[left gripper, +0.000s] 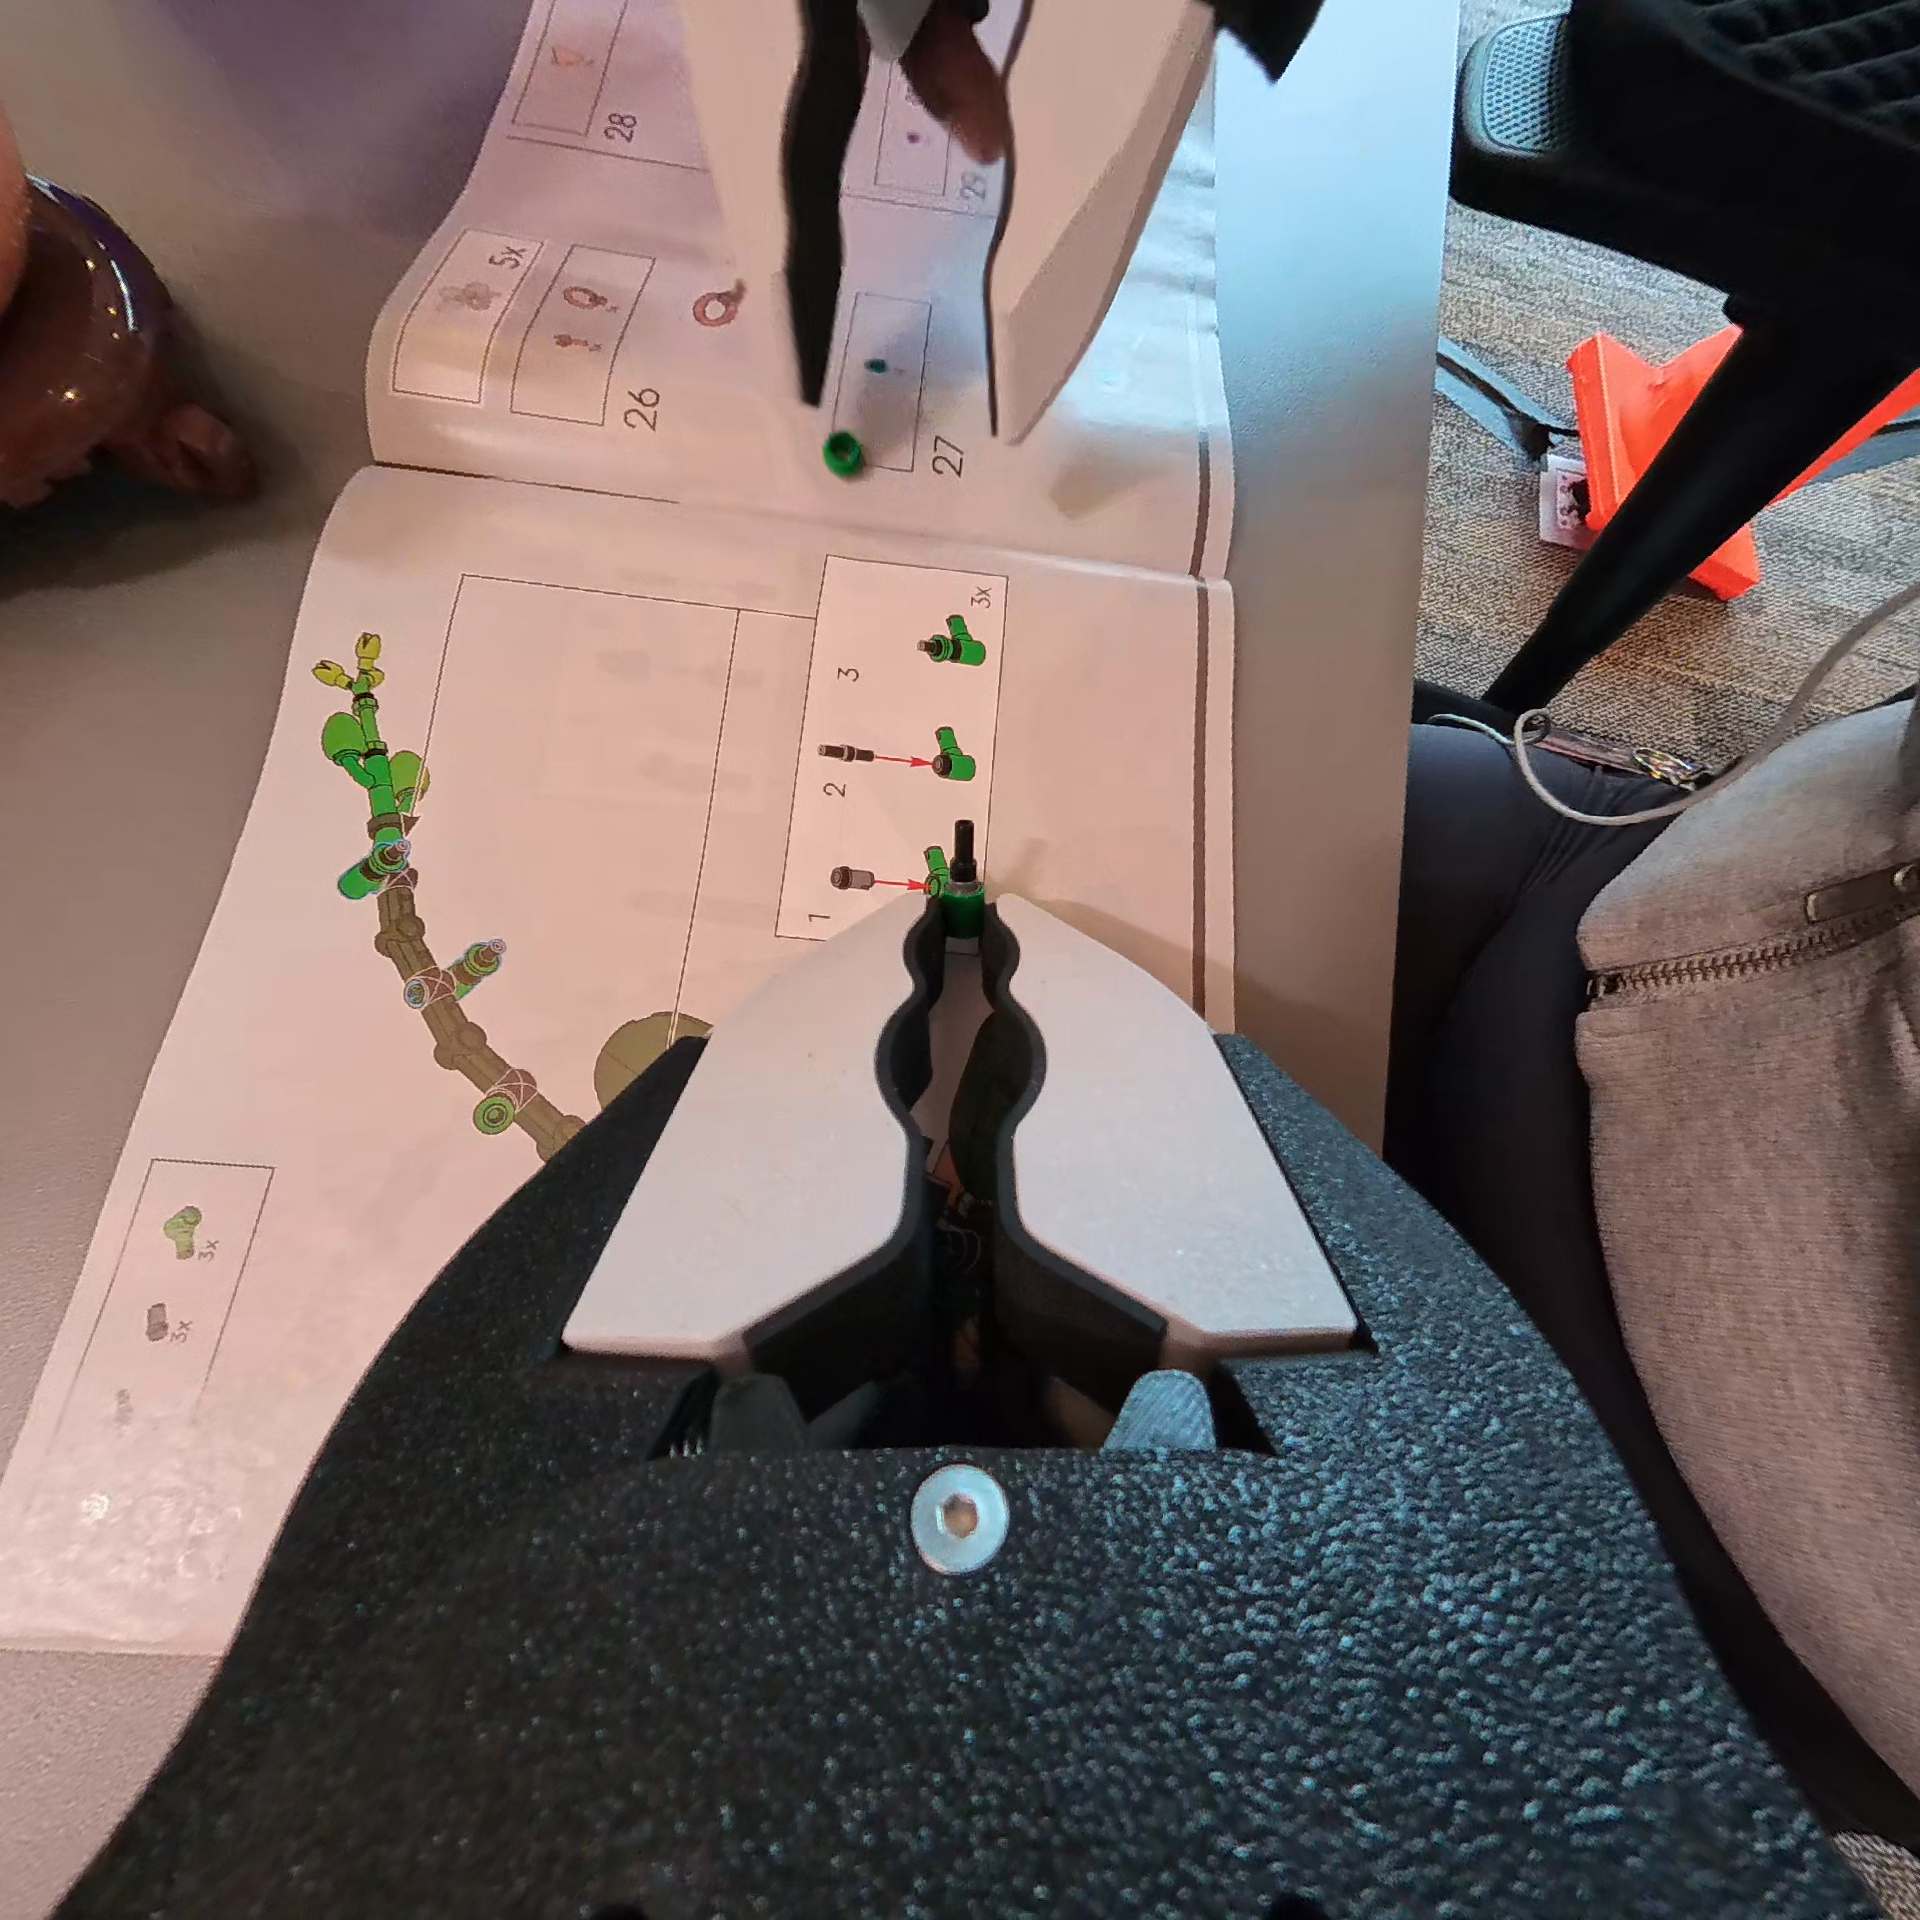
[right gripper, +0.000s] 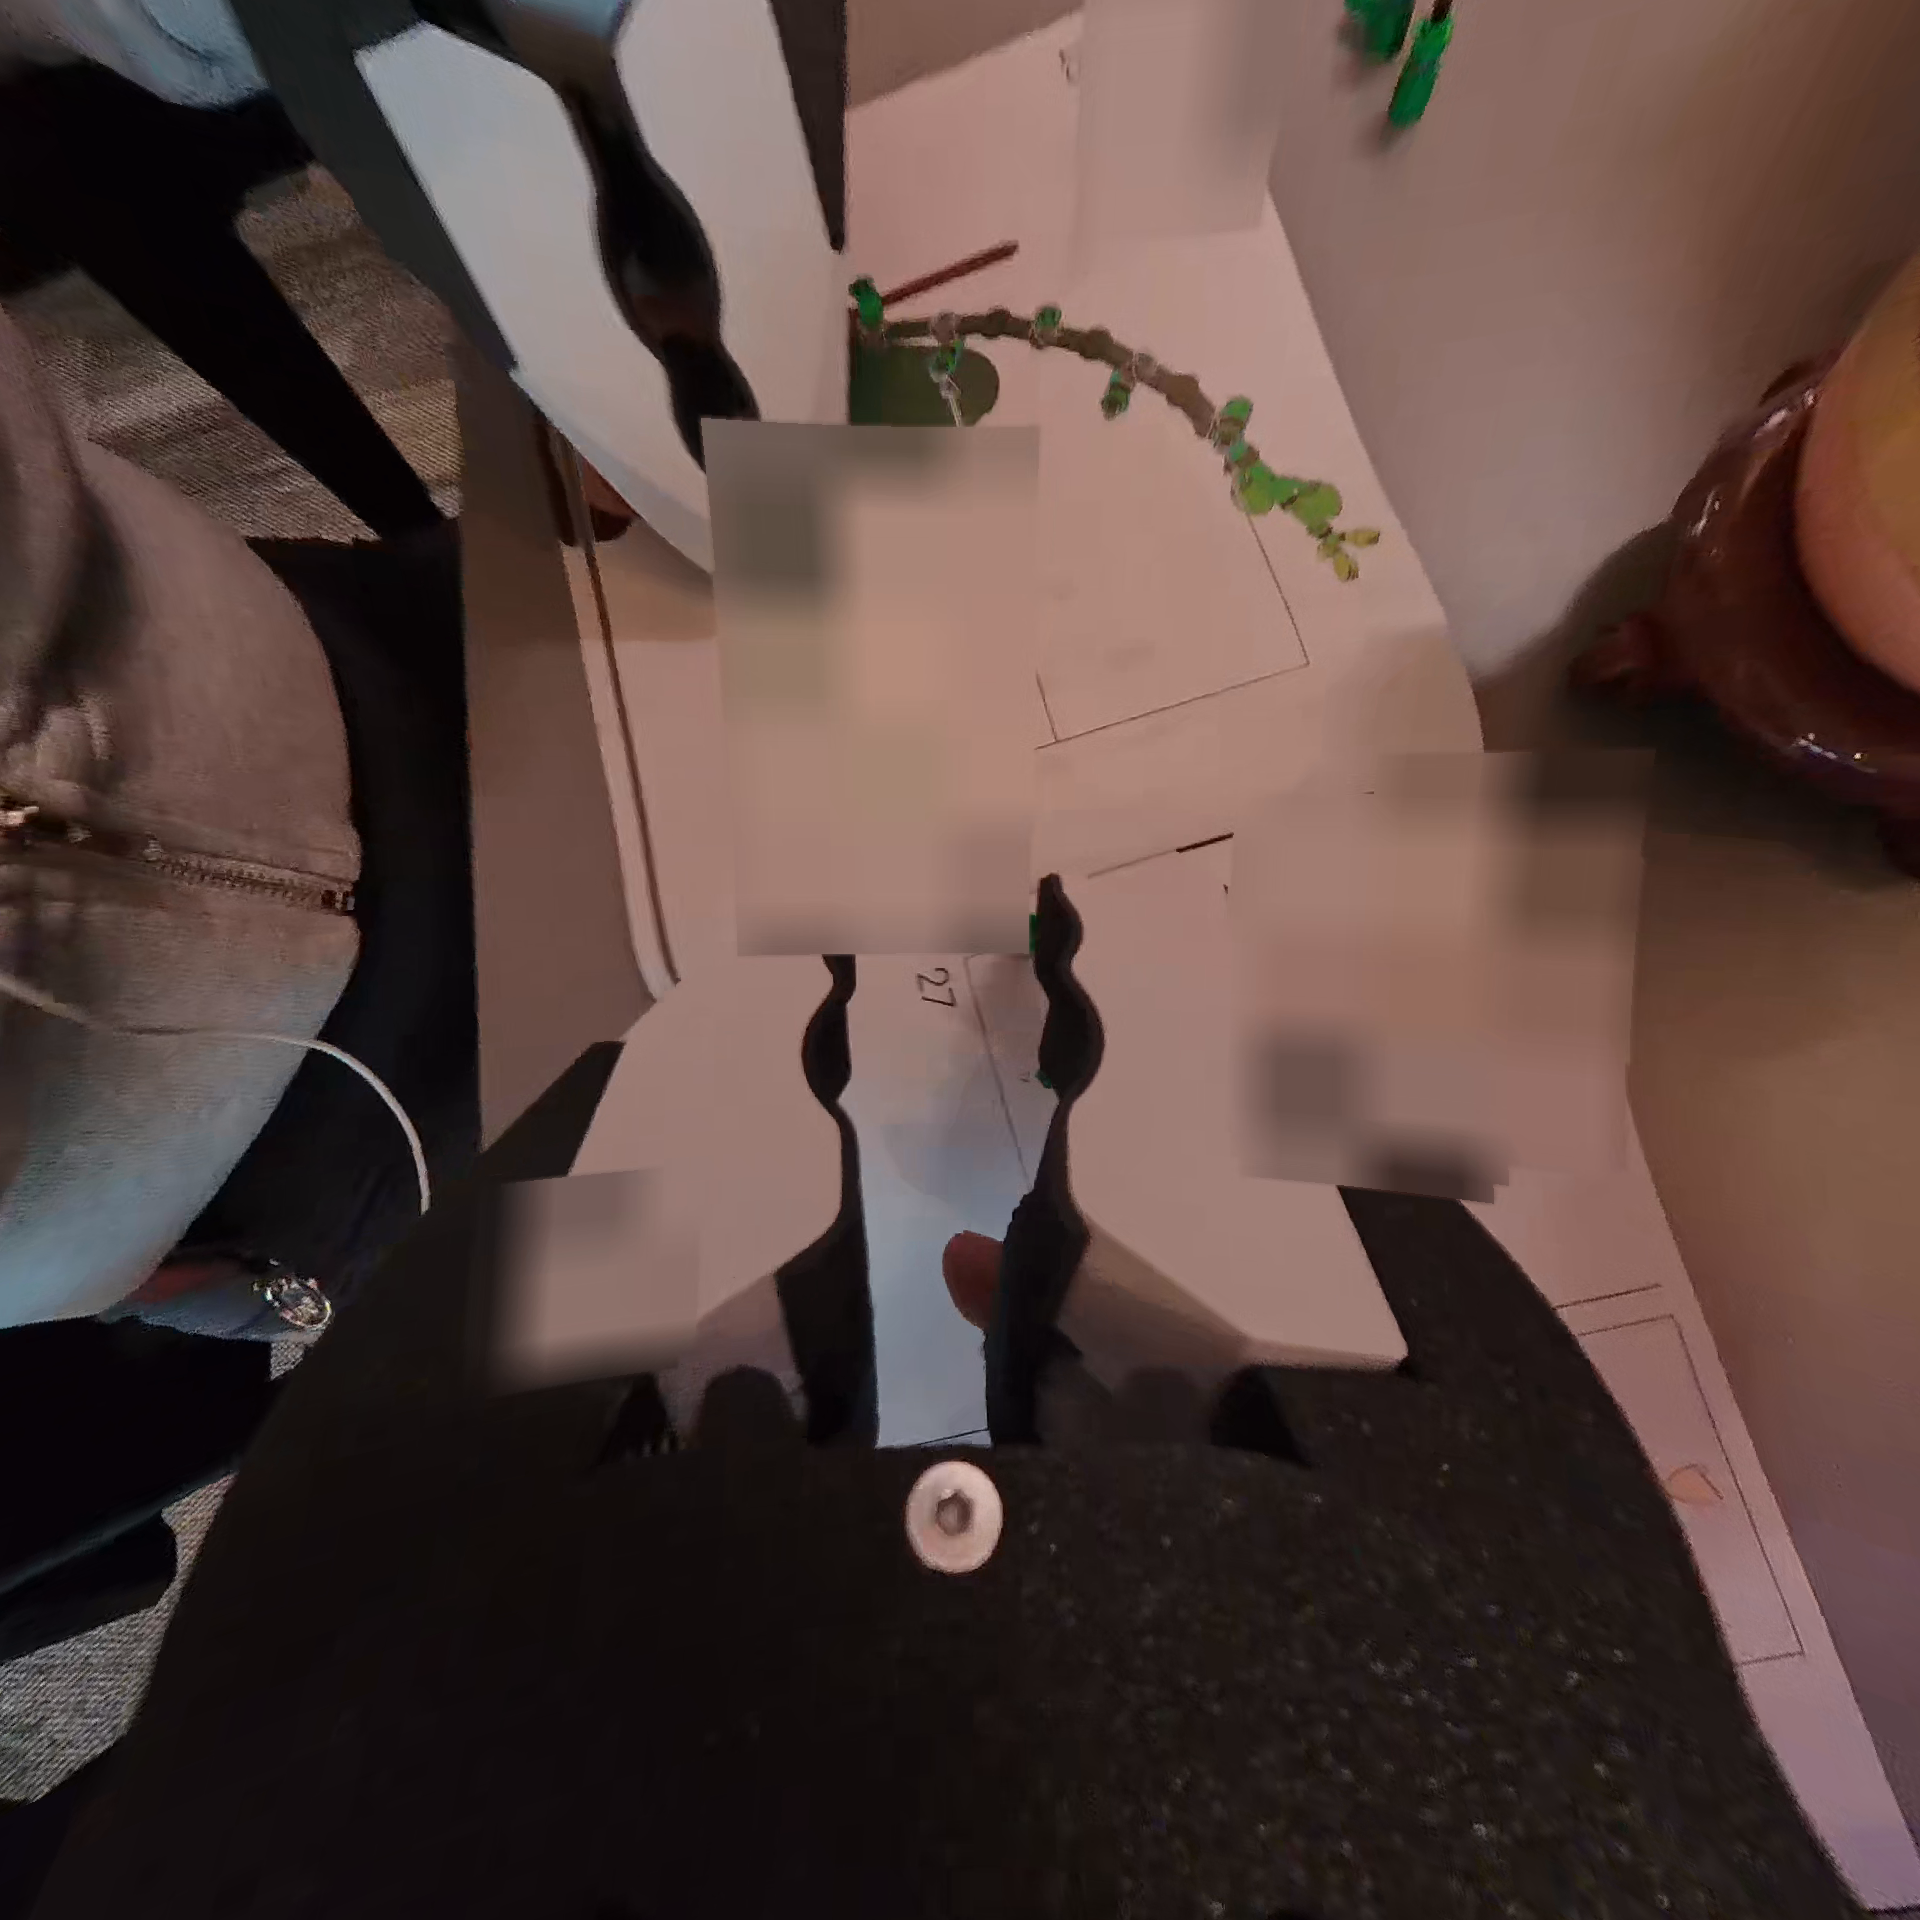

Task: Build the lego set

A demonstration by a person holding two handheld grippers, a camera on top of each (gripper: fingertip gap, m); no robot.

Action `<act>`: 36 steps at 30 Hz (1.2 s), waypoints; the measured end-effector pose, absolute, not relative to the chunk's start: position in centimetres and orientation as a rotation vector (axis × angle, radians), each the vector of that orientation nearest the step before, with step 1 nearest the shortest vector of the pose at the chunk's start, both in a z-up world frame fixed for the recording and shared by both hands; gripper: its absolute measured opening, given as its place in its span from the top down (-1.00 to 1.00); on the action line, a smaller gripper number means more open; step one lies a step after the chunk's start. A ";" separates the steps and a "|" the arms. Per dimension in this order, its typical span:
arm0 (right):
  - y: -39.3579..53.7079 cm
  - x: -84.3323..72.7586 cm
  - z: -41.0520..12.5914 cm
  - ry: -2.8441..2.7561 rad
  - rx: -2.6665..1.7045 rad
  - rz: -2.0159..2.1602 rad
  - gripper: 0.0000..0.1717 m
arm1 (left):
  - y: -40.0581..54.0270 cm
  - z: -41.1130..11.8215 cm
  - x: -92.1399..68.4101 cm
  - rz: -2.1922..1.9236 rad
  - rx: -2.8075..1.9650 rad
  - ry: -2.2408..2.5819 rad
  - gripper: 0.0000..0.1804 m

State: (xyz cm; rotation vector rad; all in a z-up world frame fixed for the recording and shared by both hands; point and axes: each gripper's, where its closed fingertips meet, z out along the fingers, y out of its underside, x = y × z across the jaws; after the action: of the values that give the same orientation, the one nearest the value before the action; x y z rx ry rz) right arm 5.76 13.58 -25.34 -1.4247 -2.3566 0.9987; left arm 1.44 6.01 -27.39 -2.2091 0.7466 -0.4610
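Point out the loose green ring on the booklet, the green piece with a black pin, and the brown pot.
loose green ring (left gripper: 844, 454), left wrist view, its rim.
green piece with a black pin (left gripper: 961, 914), left wrist view, green body.
brown pot (left gripper: 78, 343), left wrist view, glossy side.

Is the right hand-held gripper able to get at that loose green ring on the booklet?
Probably yes: the right hand-held gripper hangs open right above the green ring, with nothing between them.

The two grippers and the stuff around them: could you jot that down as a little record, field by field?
Left gripper: shut on a small green piece with a black pin sticking out of it
Right gripper: open, fingertips just above the page
Nearest the right gripper: a loose green ring, lying beside one fingertip
Beneath both: an open instruction booklet on a pale table
At the table's side: a glossy brown pot
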 end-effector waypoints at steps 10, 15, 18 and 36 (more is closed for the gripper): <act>14.9 5.3 -26.2 -2.289 -1.320 0.796 0.93 | 6.1 -27.5 1.5 -0.462 -2.210 0.746 0.93; 15.1 4.1 -26.8 -2.321 -1.256 0.709 0.84 | 5.9 -27.3 1.5 -0.468 -2.211 0.744 0.93; 14.9 3.8 -27.3 -2.395 -1.225 0.677 0.92 | 5.9 -27.4 1.6 -0.471 -2.211 0.745 0.93; 13.4 4.8 -23.8 -2.225 -1.205 1.041 0.62 | 5.9 -27.4 1.7 -0.477 -2.209 0.751 0.93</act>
State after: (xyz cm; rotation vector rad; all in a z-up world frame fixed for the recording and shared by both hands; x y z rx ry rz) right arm 4.81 13.39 -23.76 -1.2052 -2.2253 1.0407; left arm 1.66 5.88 -27.41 -2.2091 0.7508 -0.4769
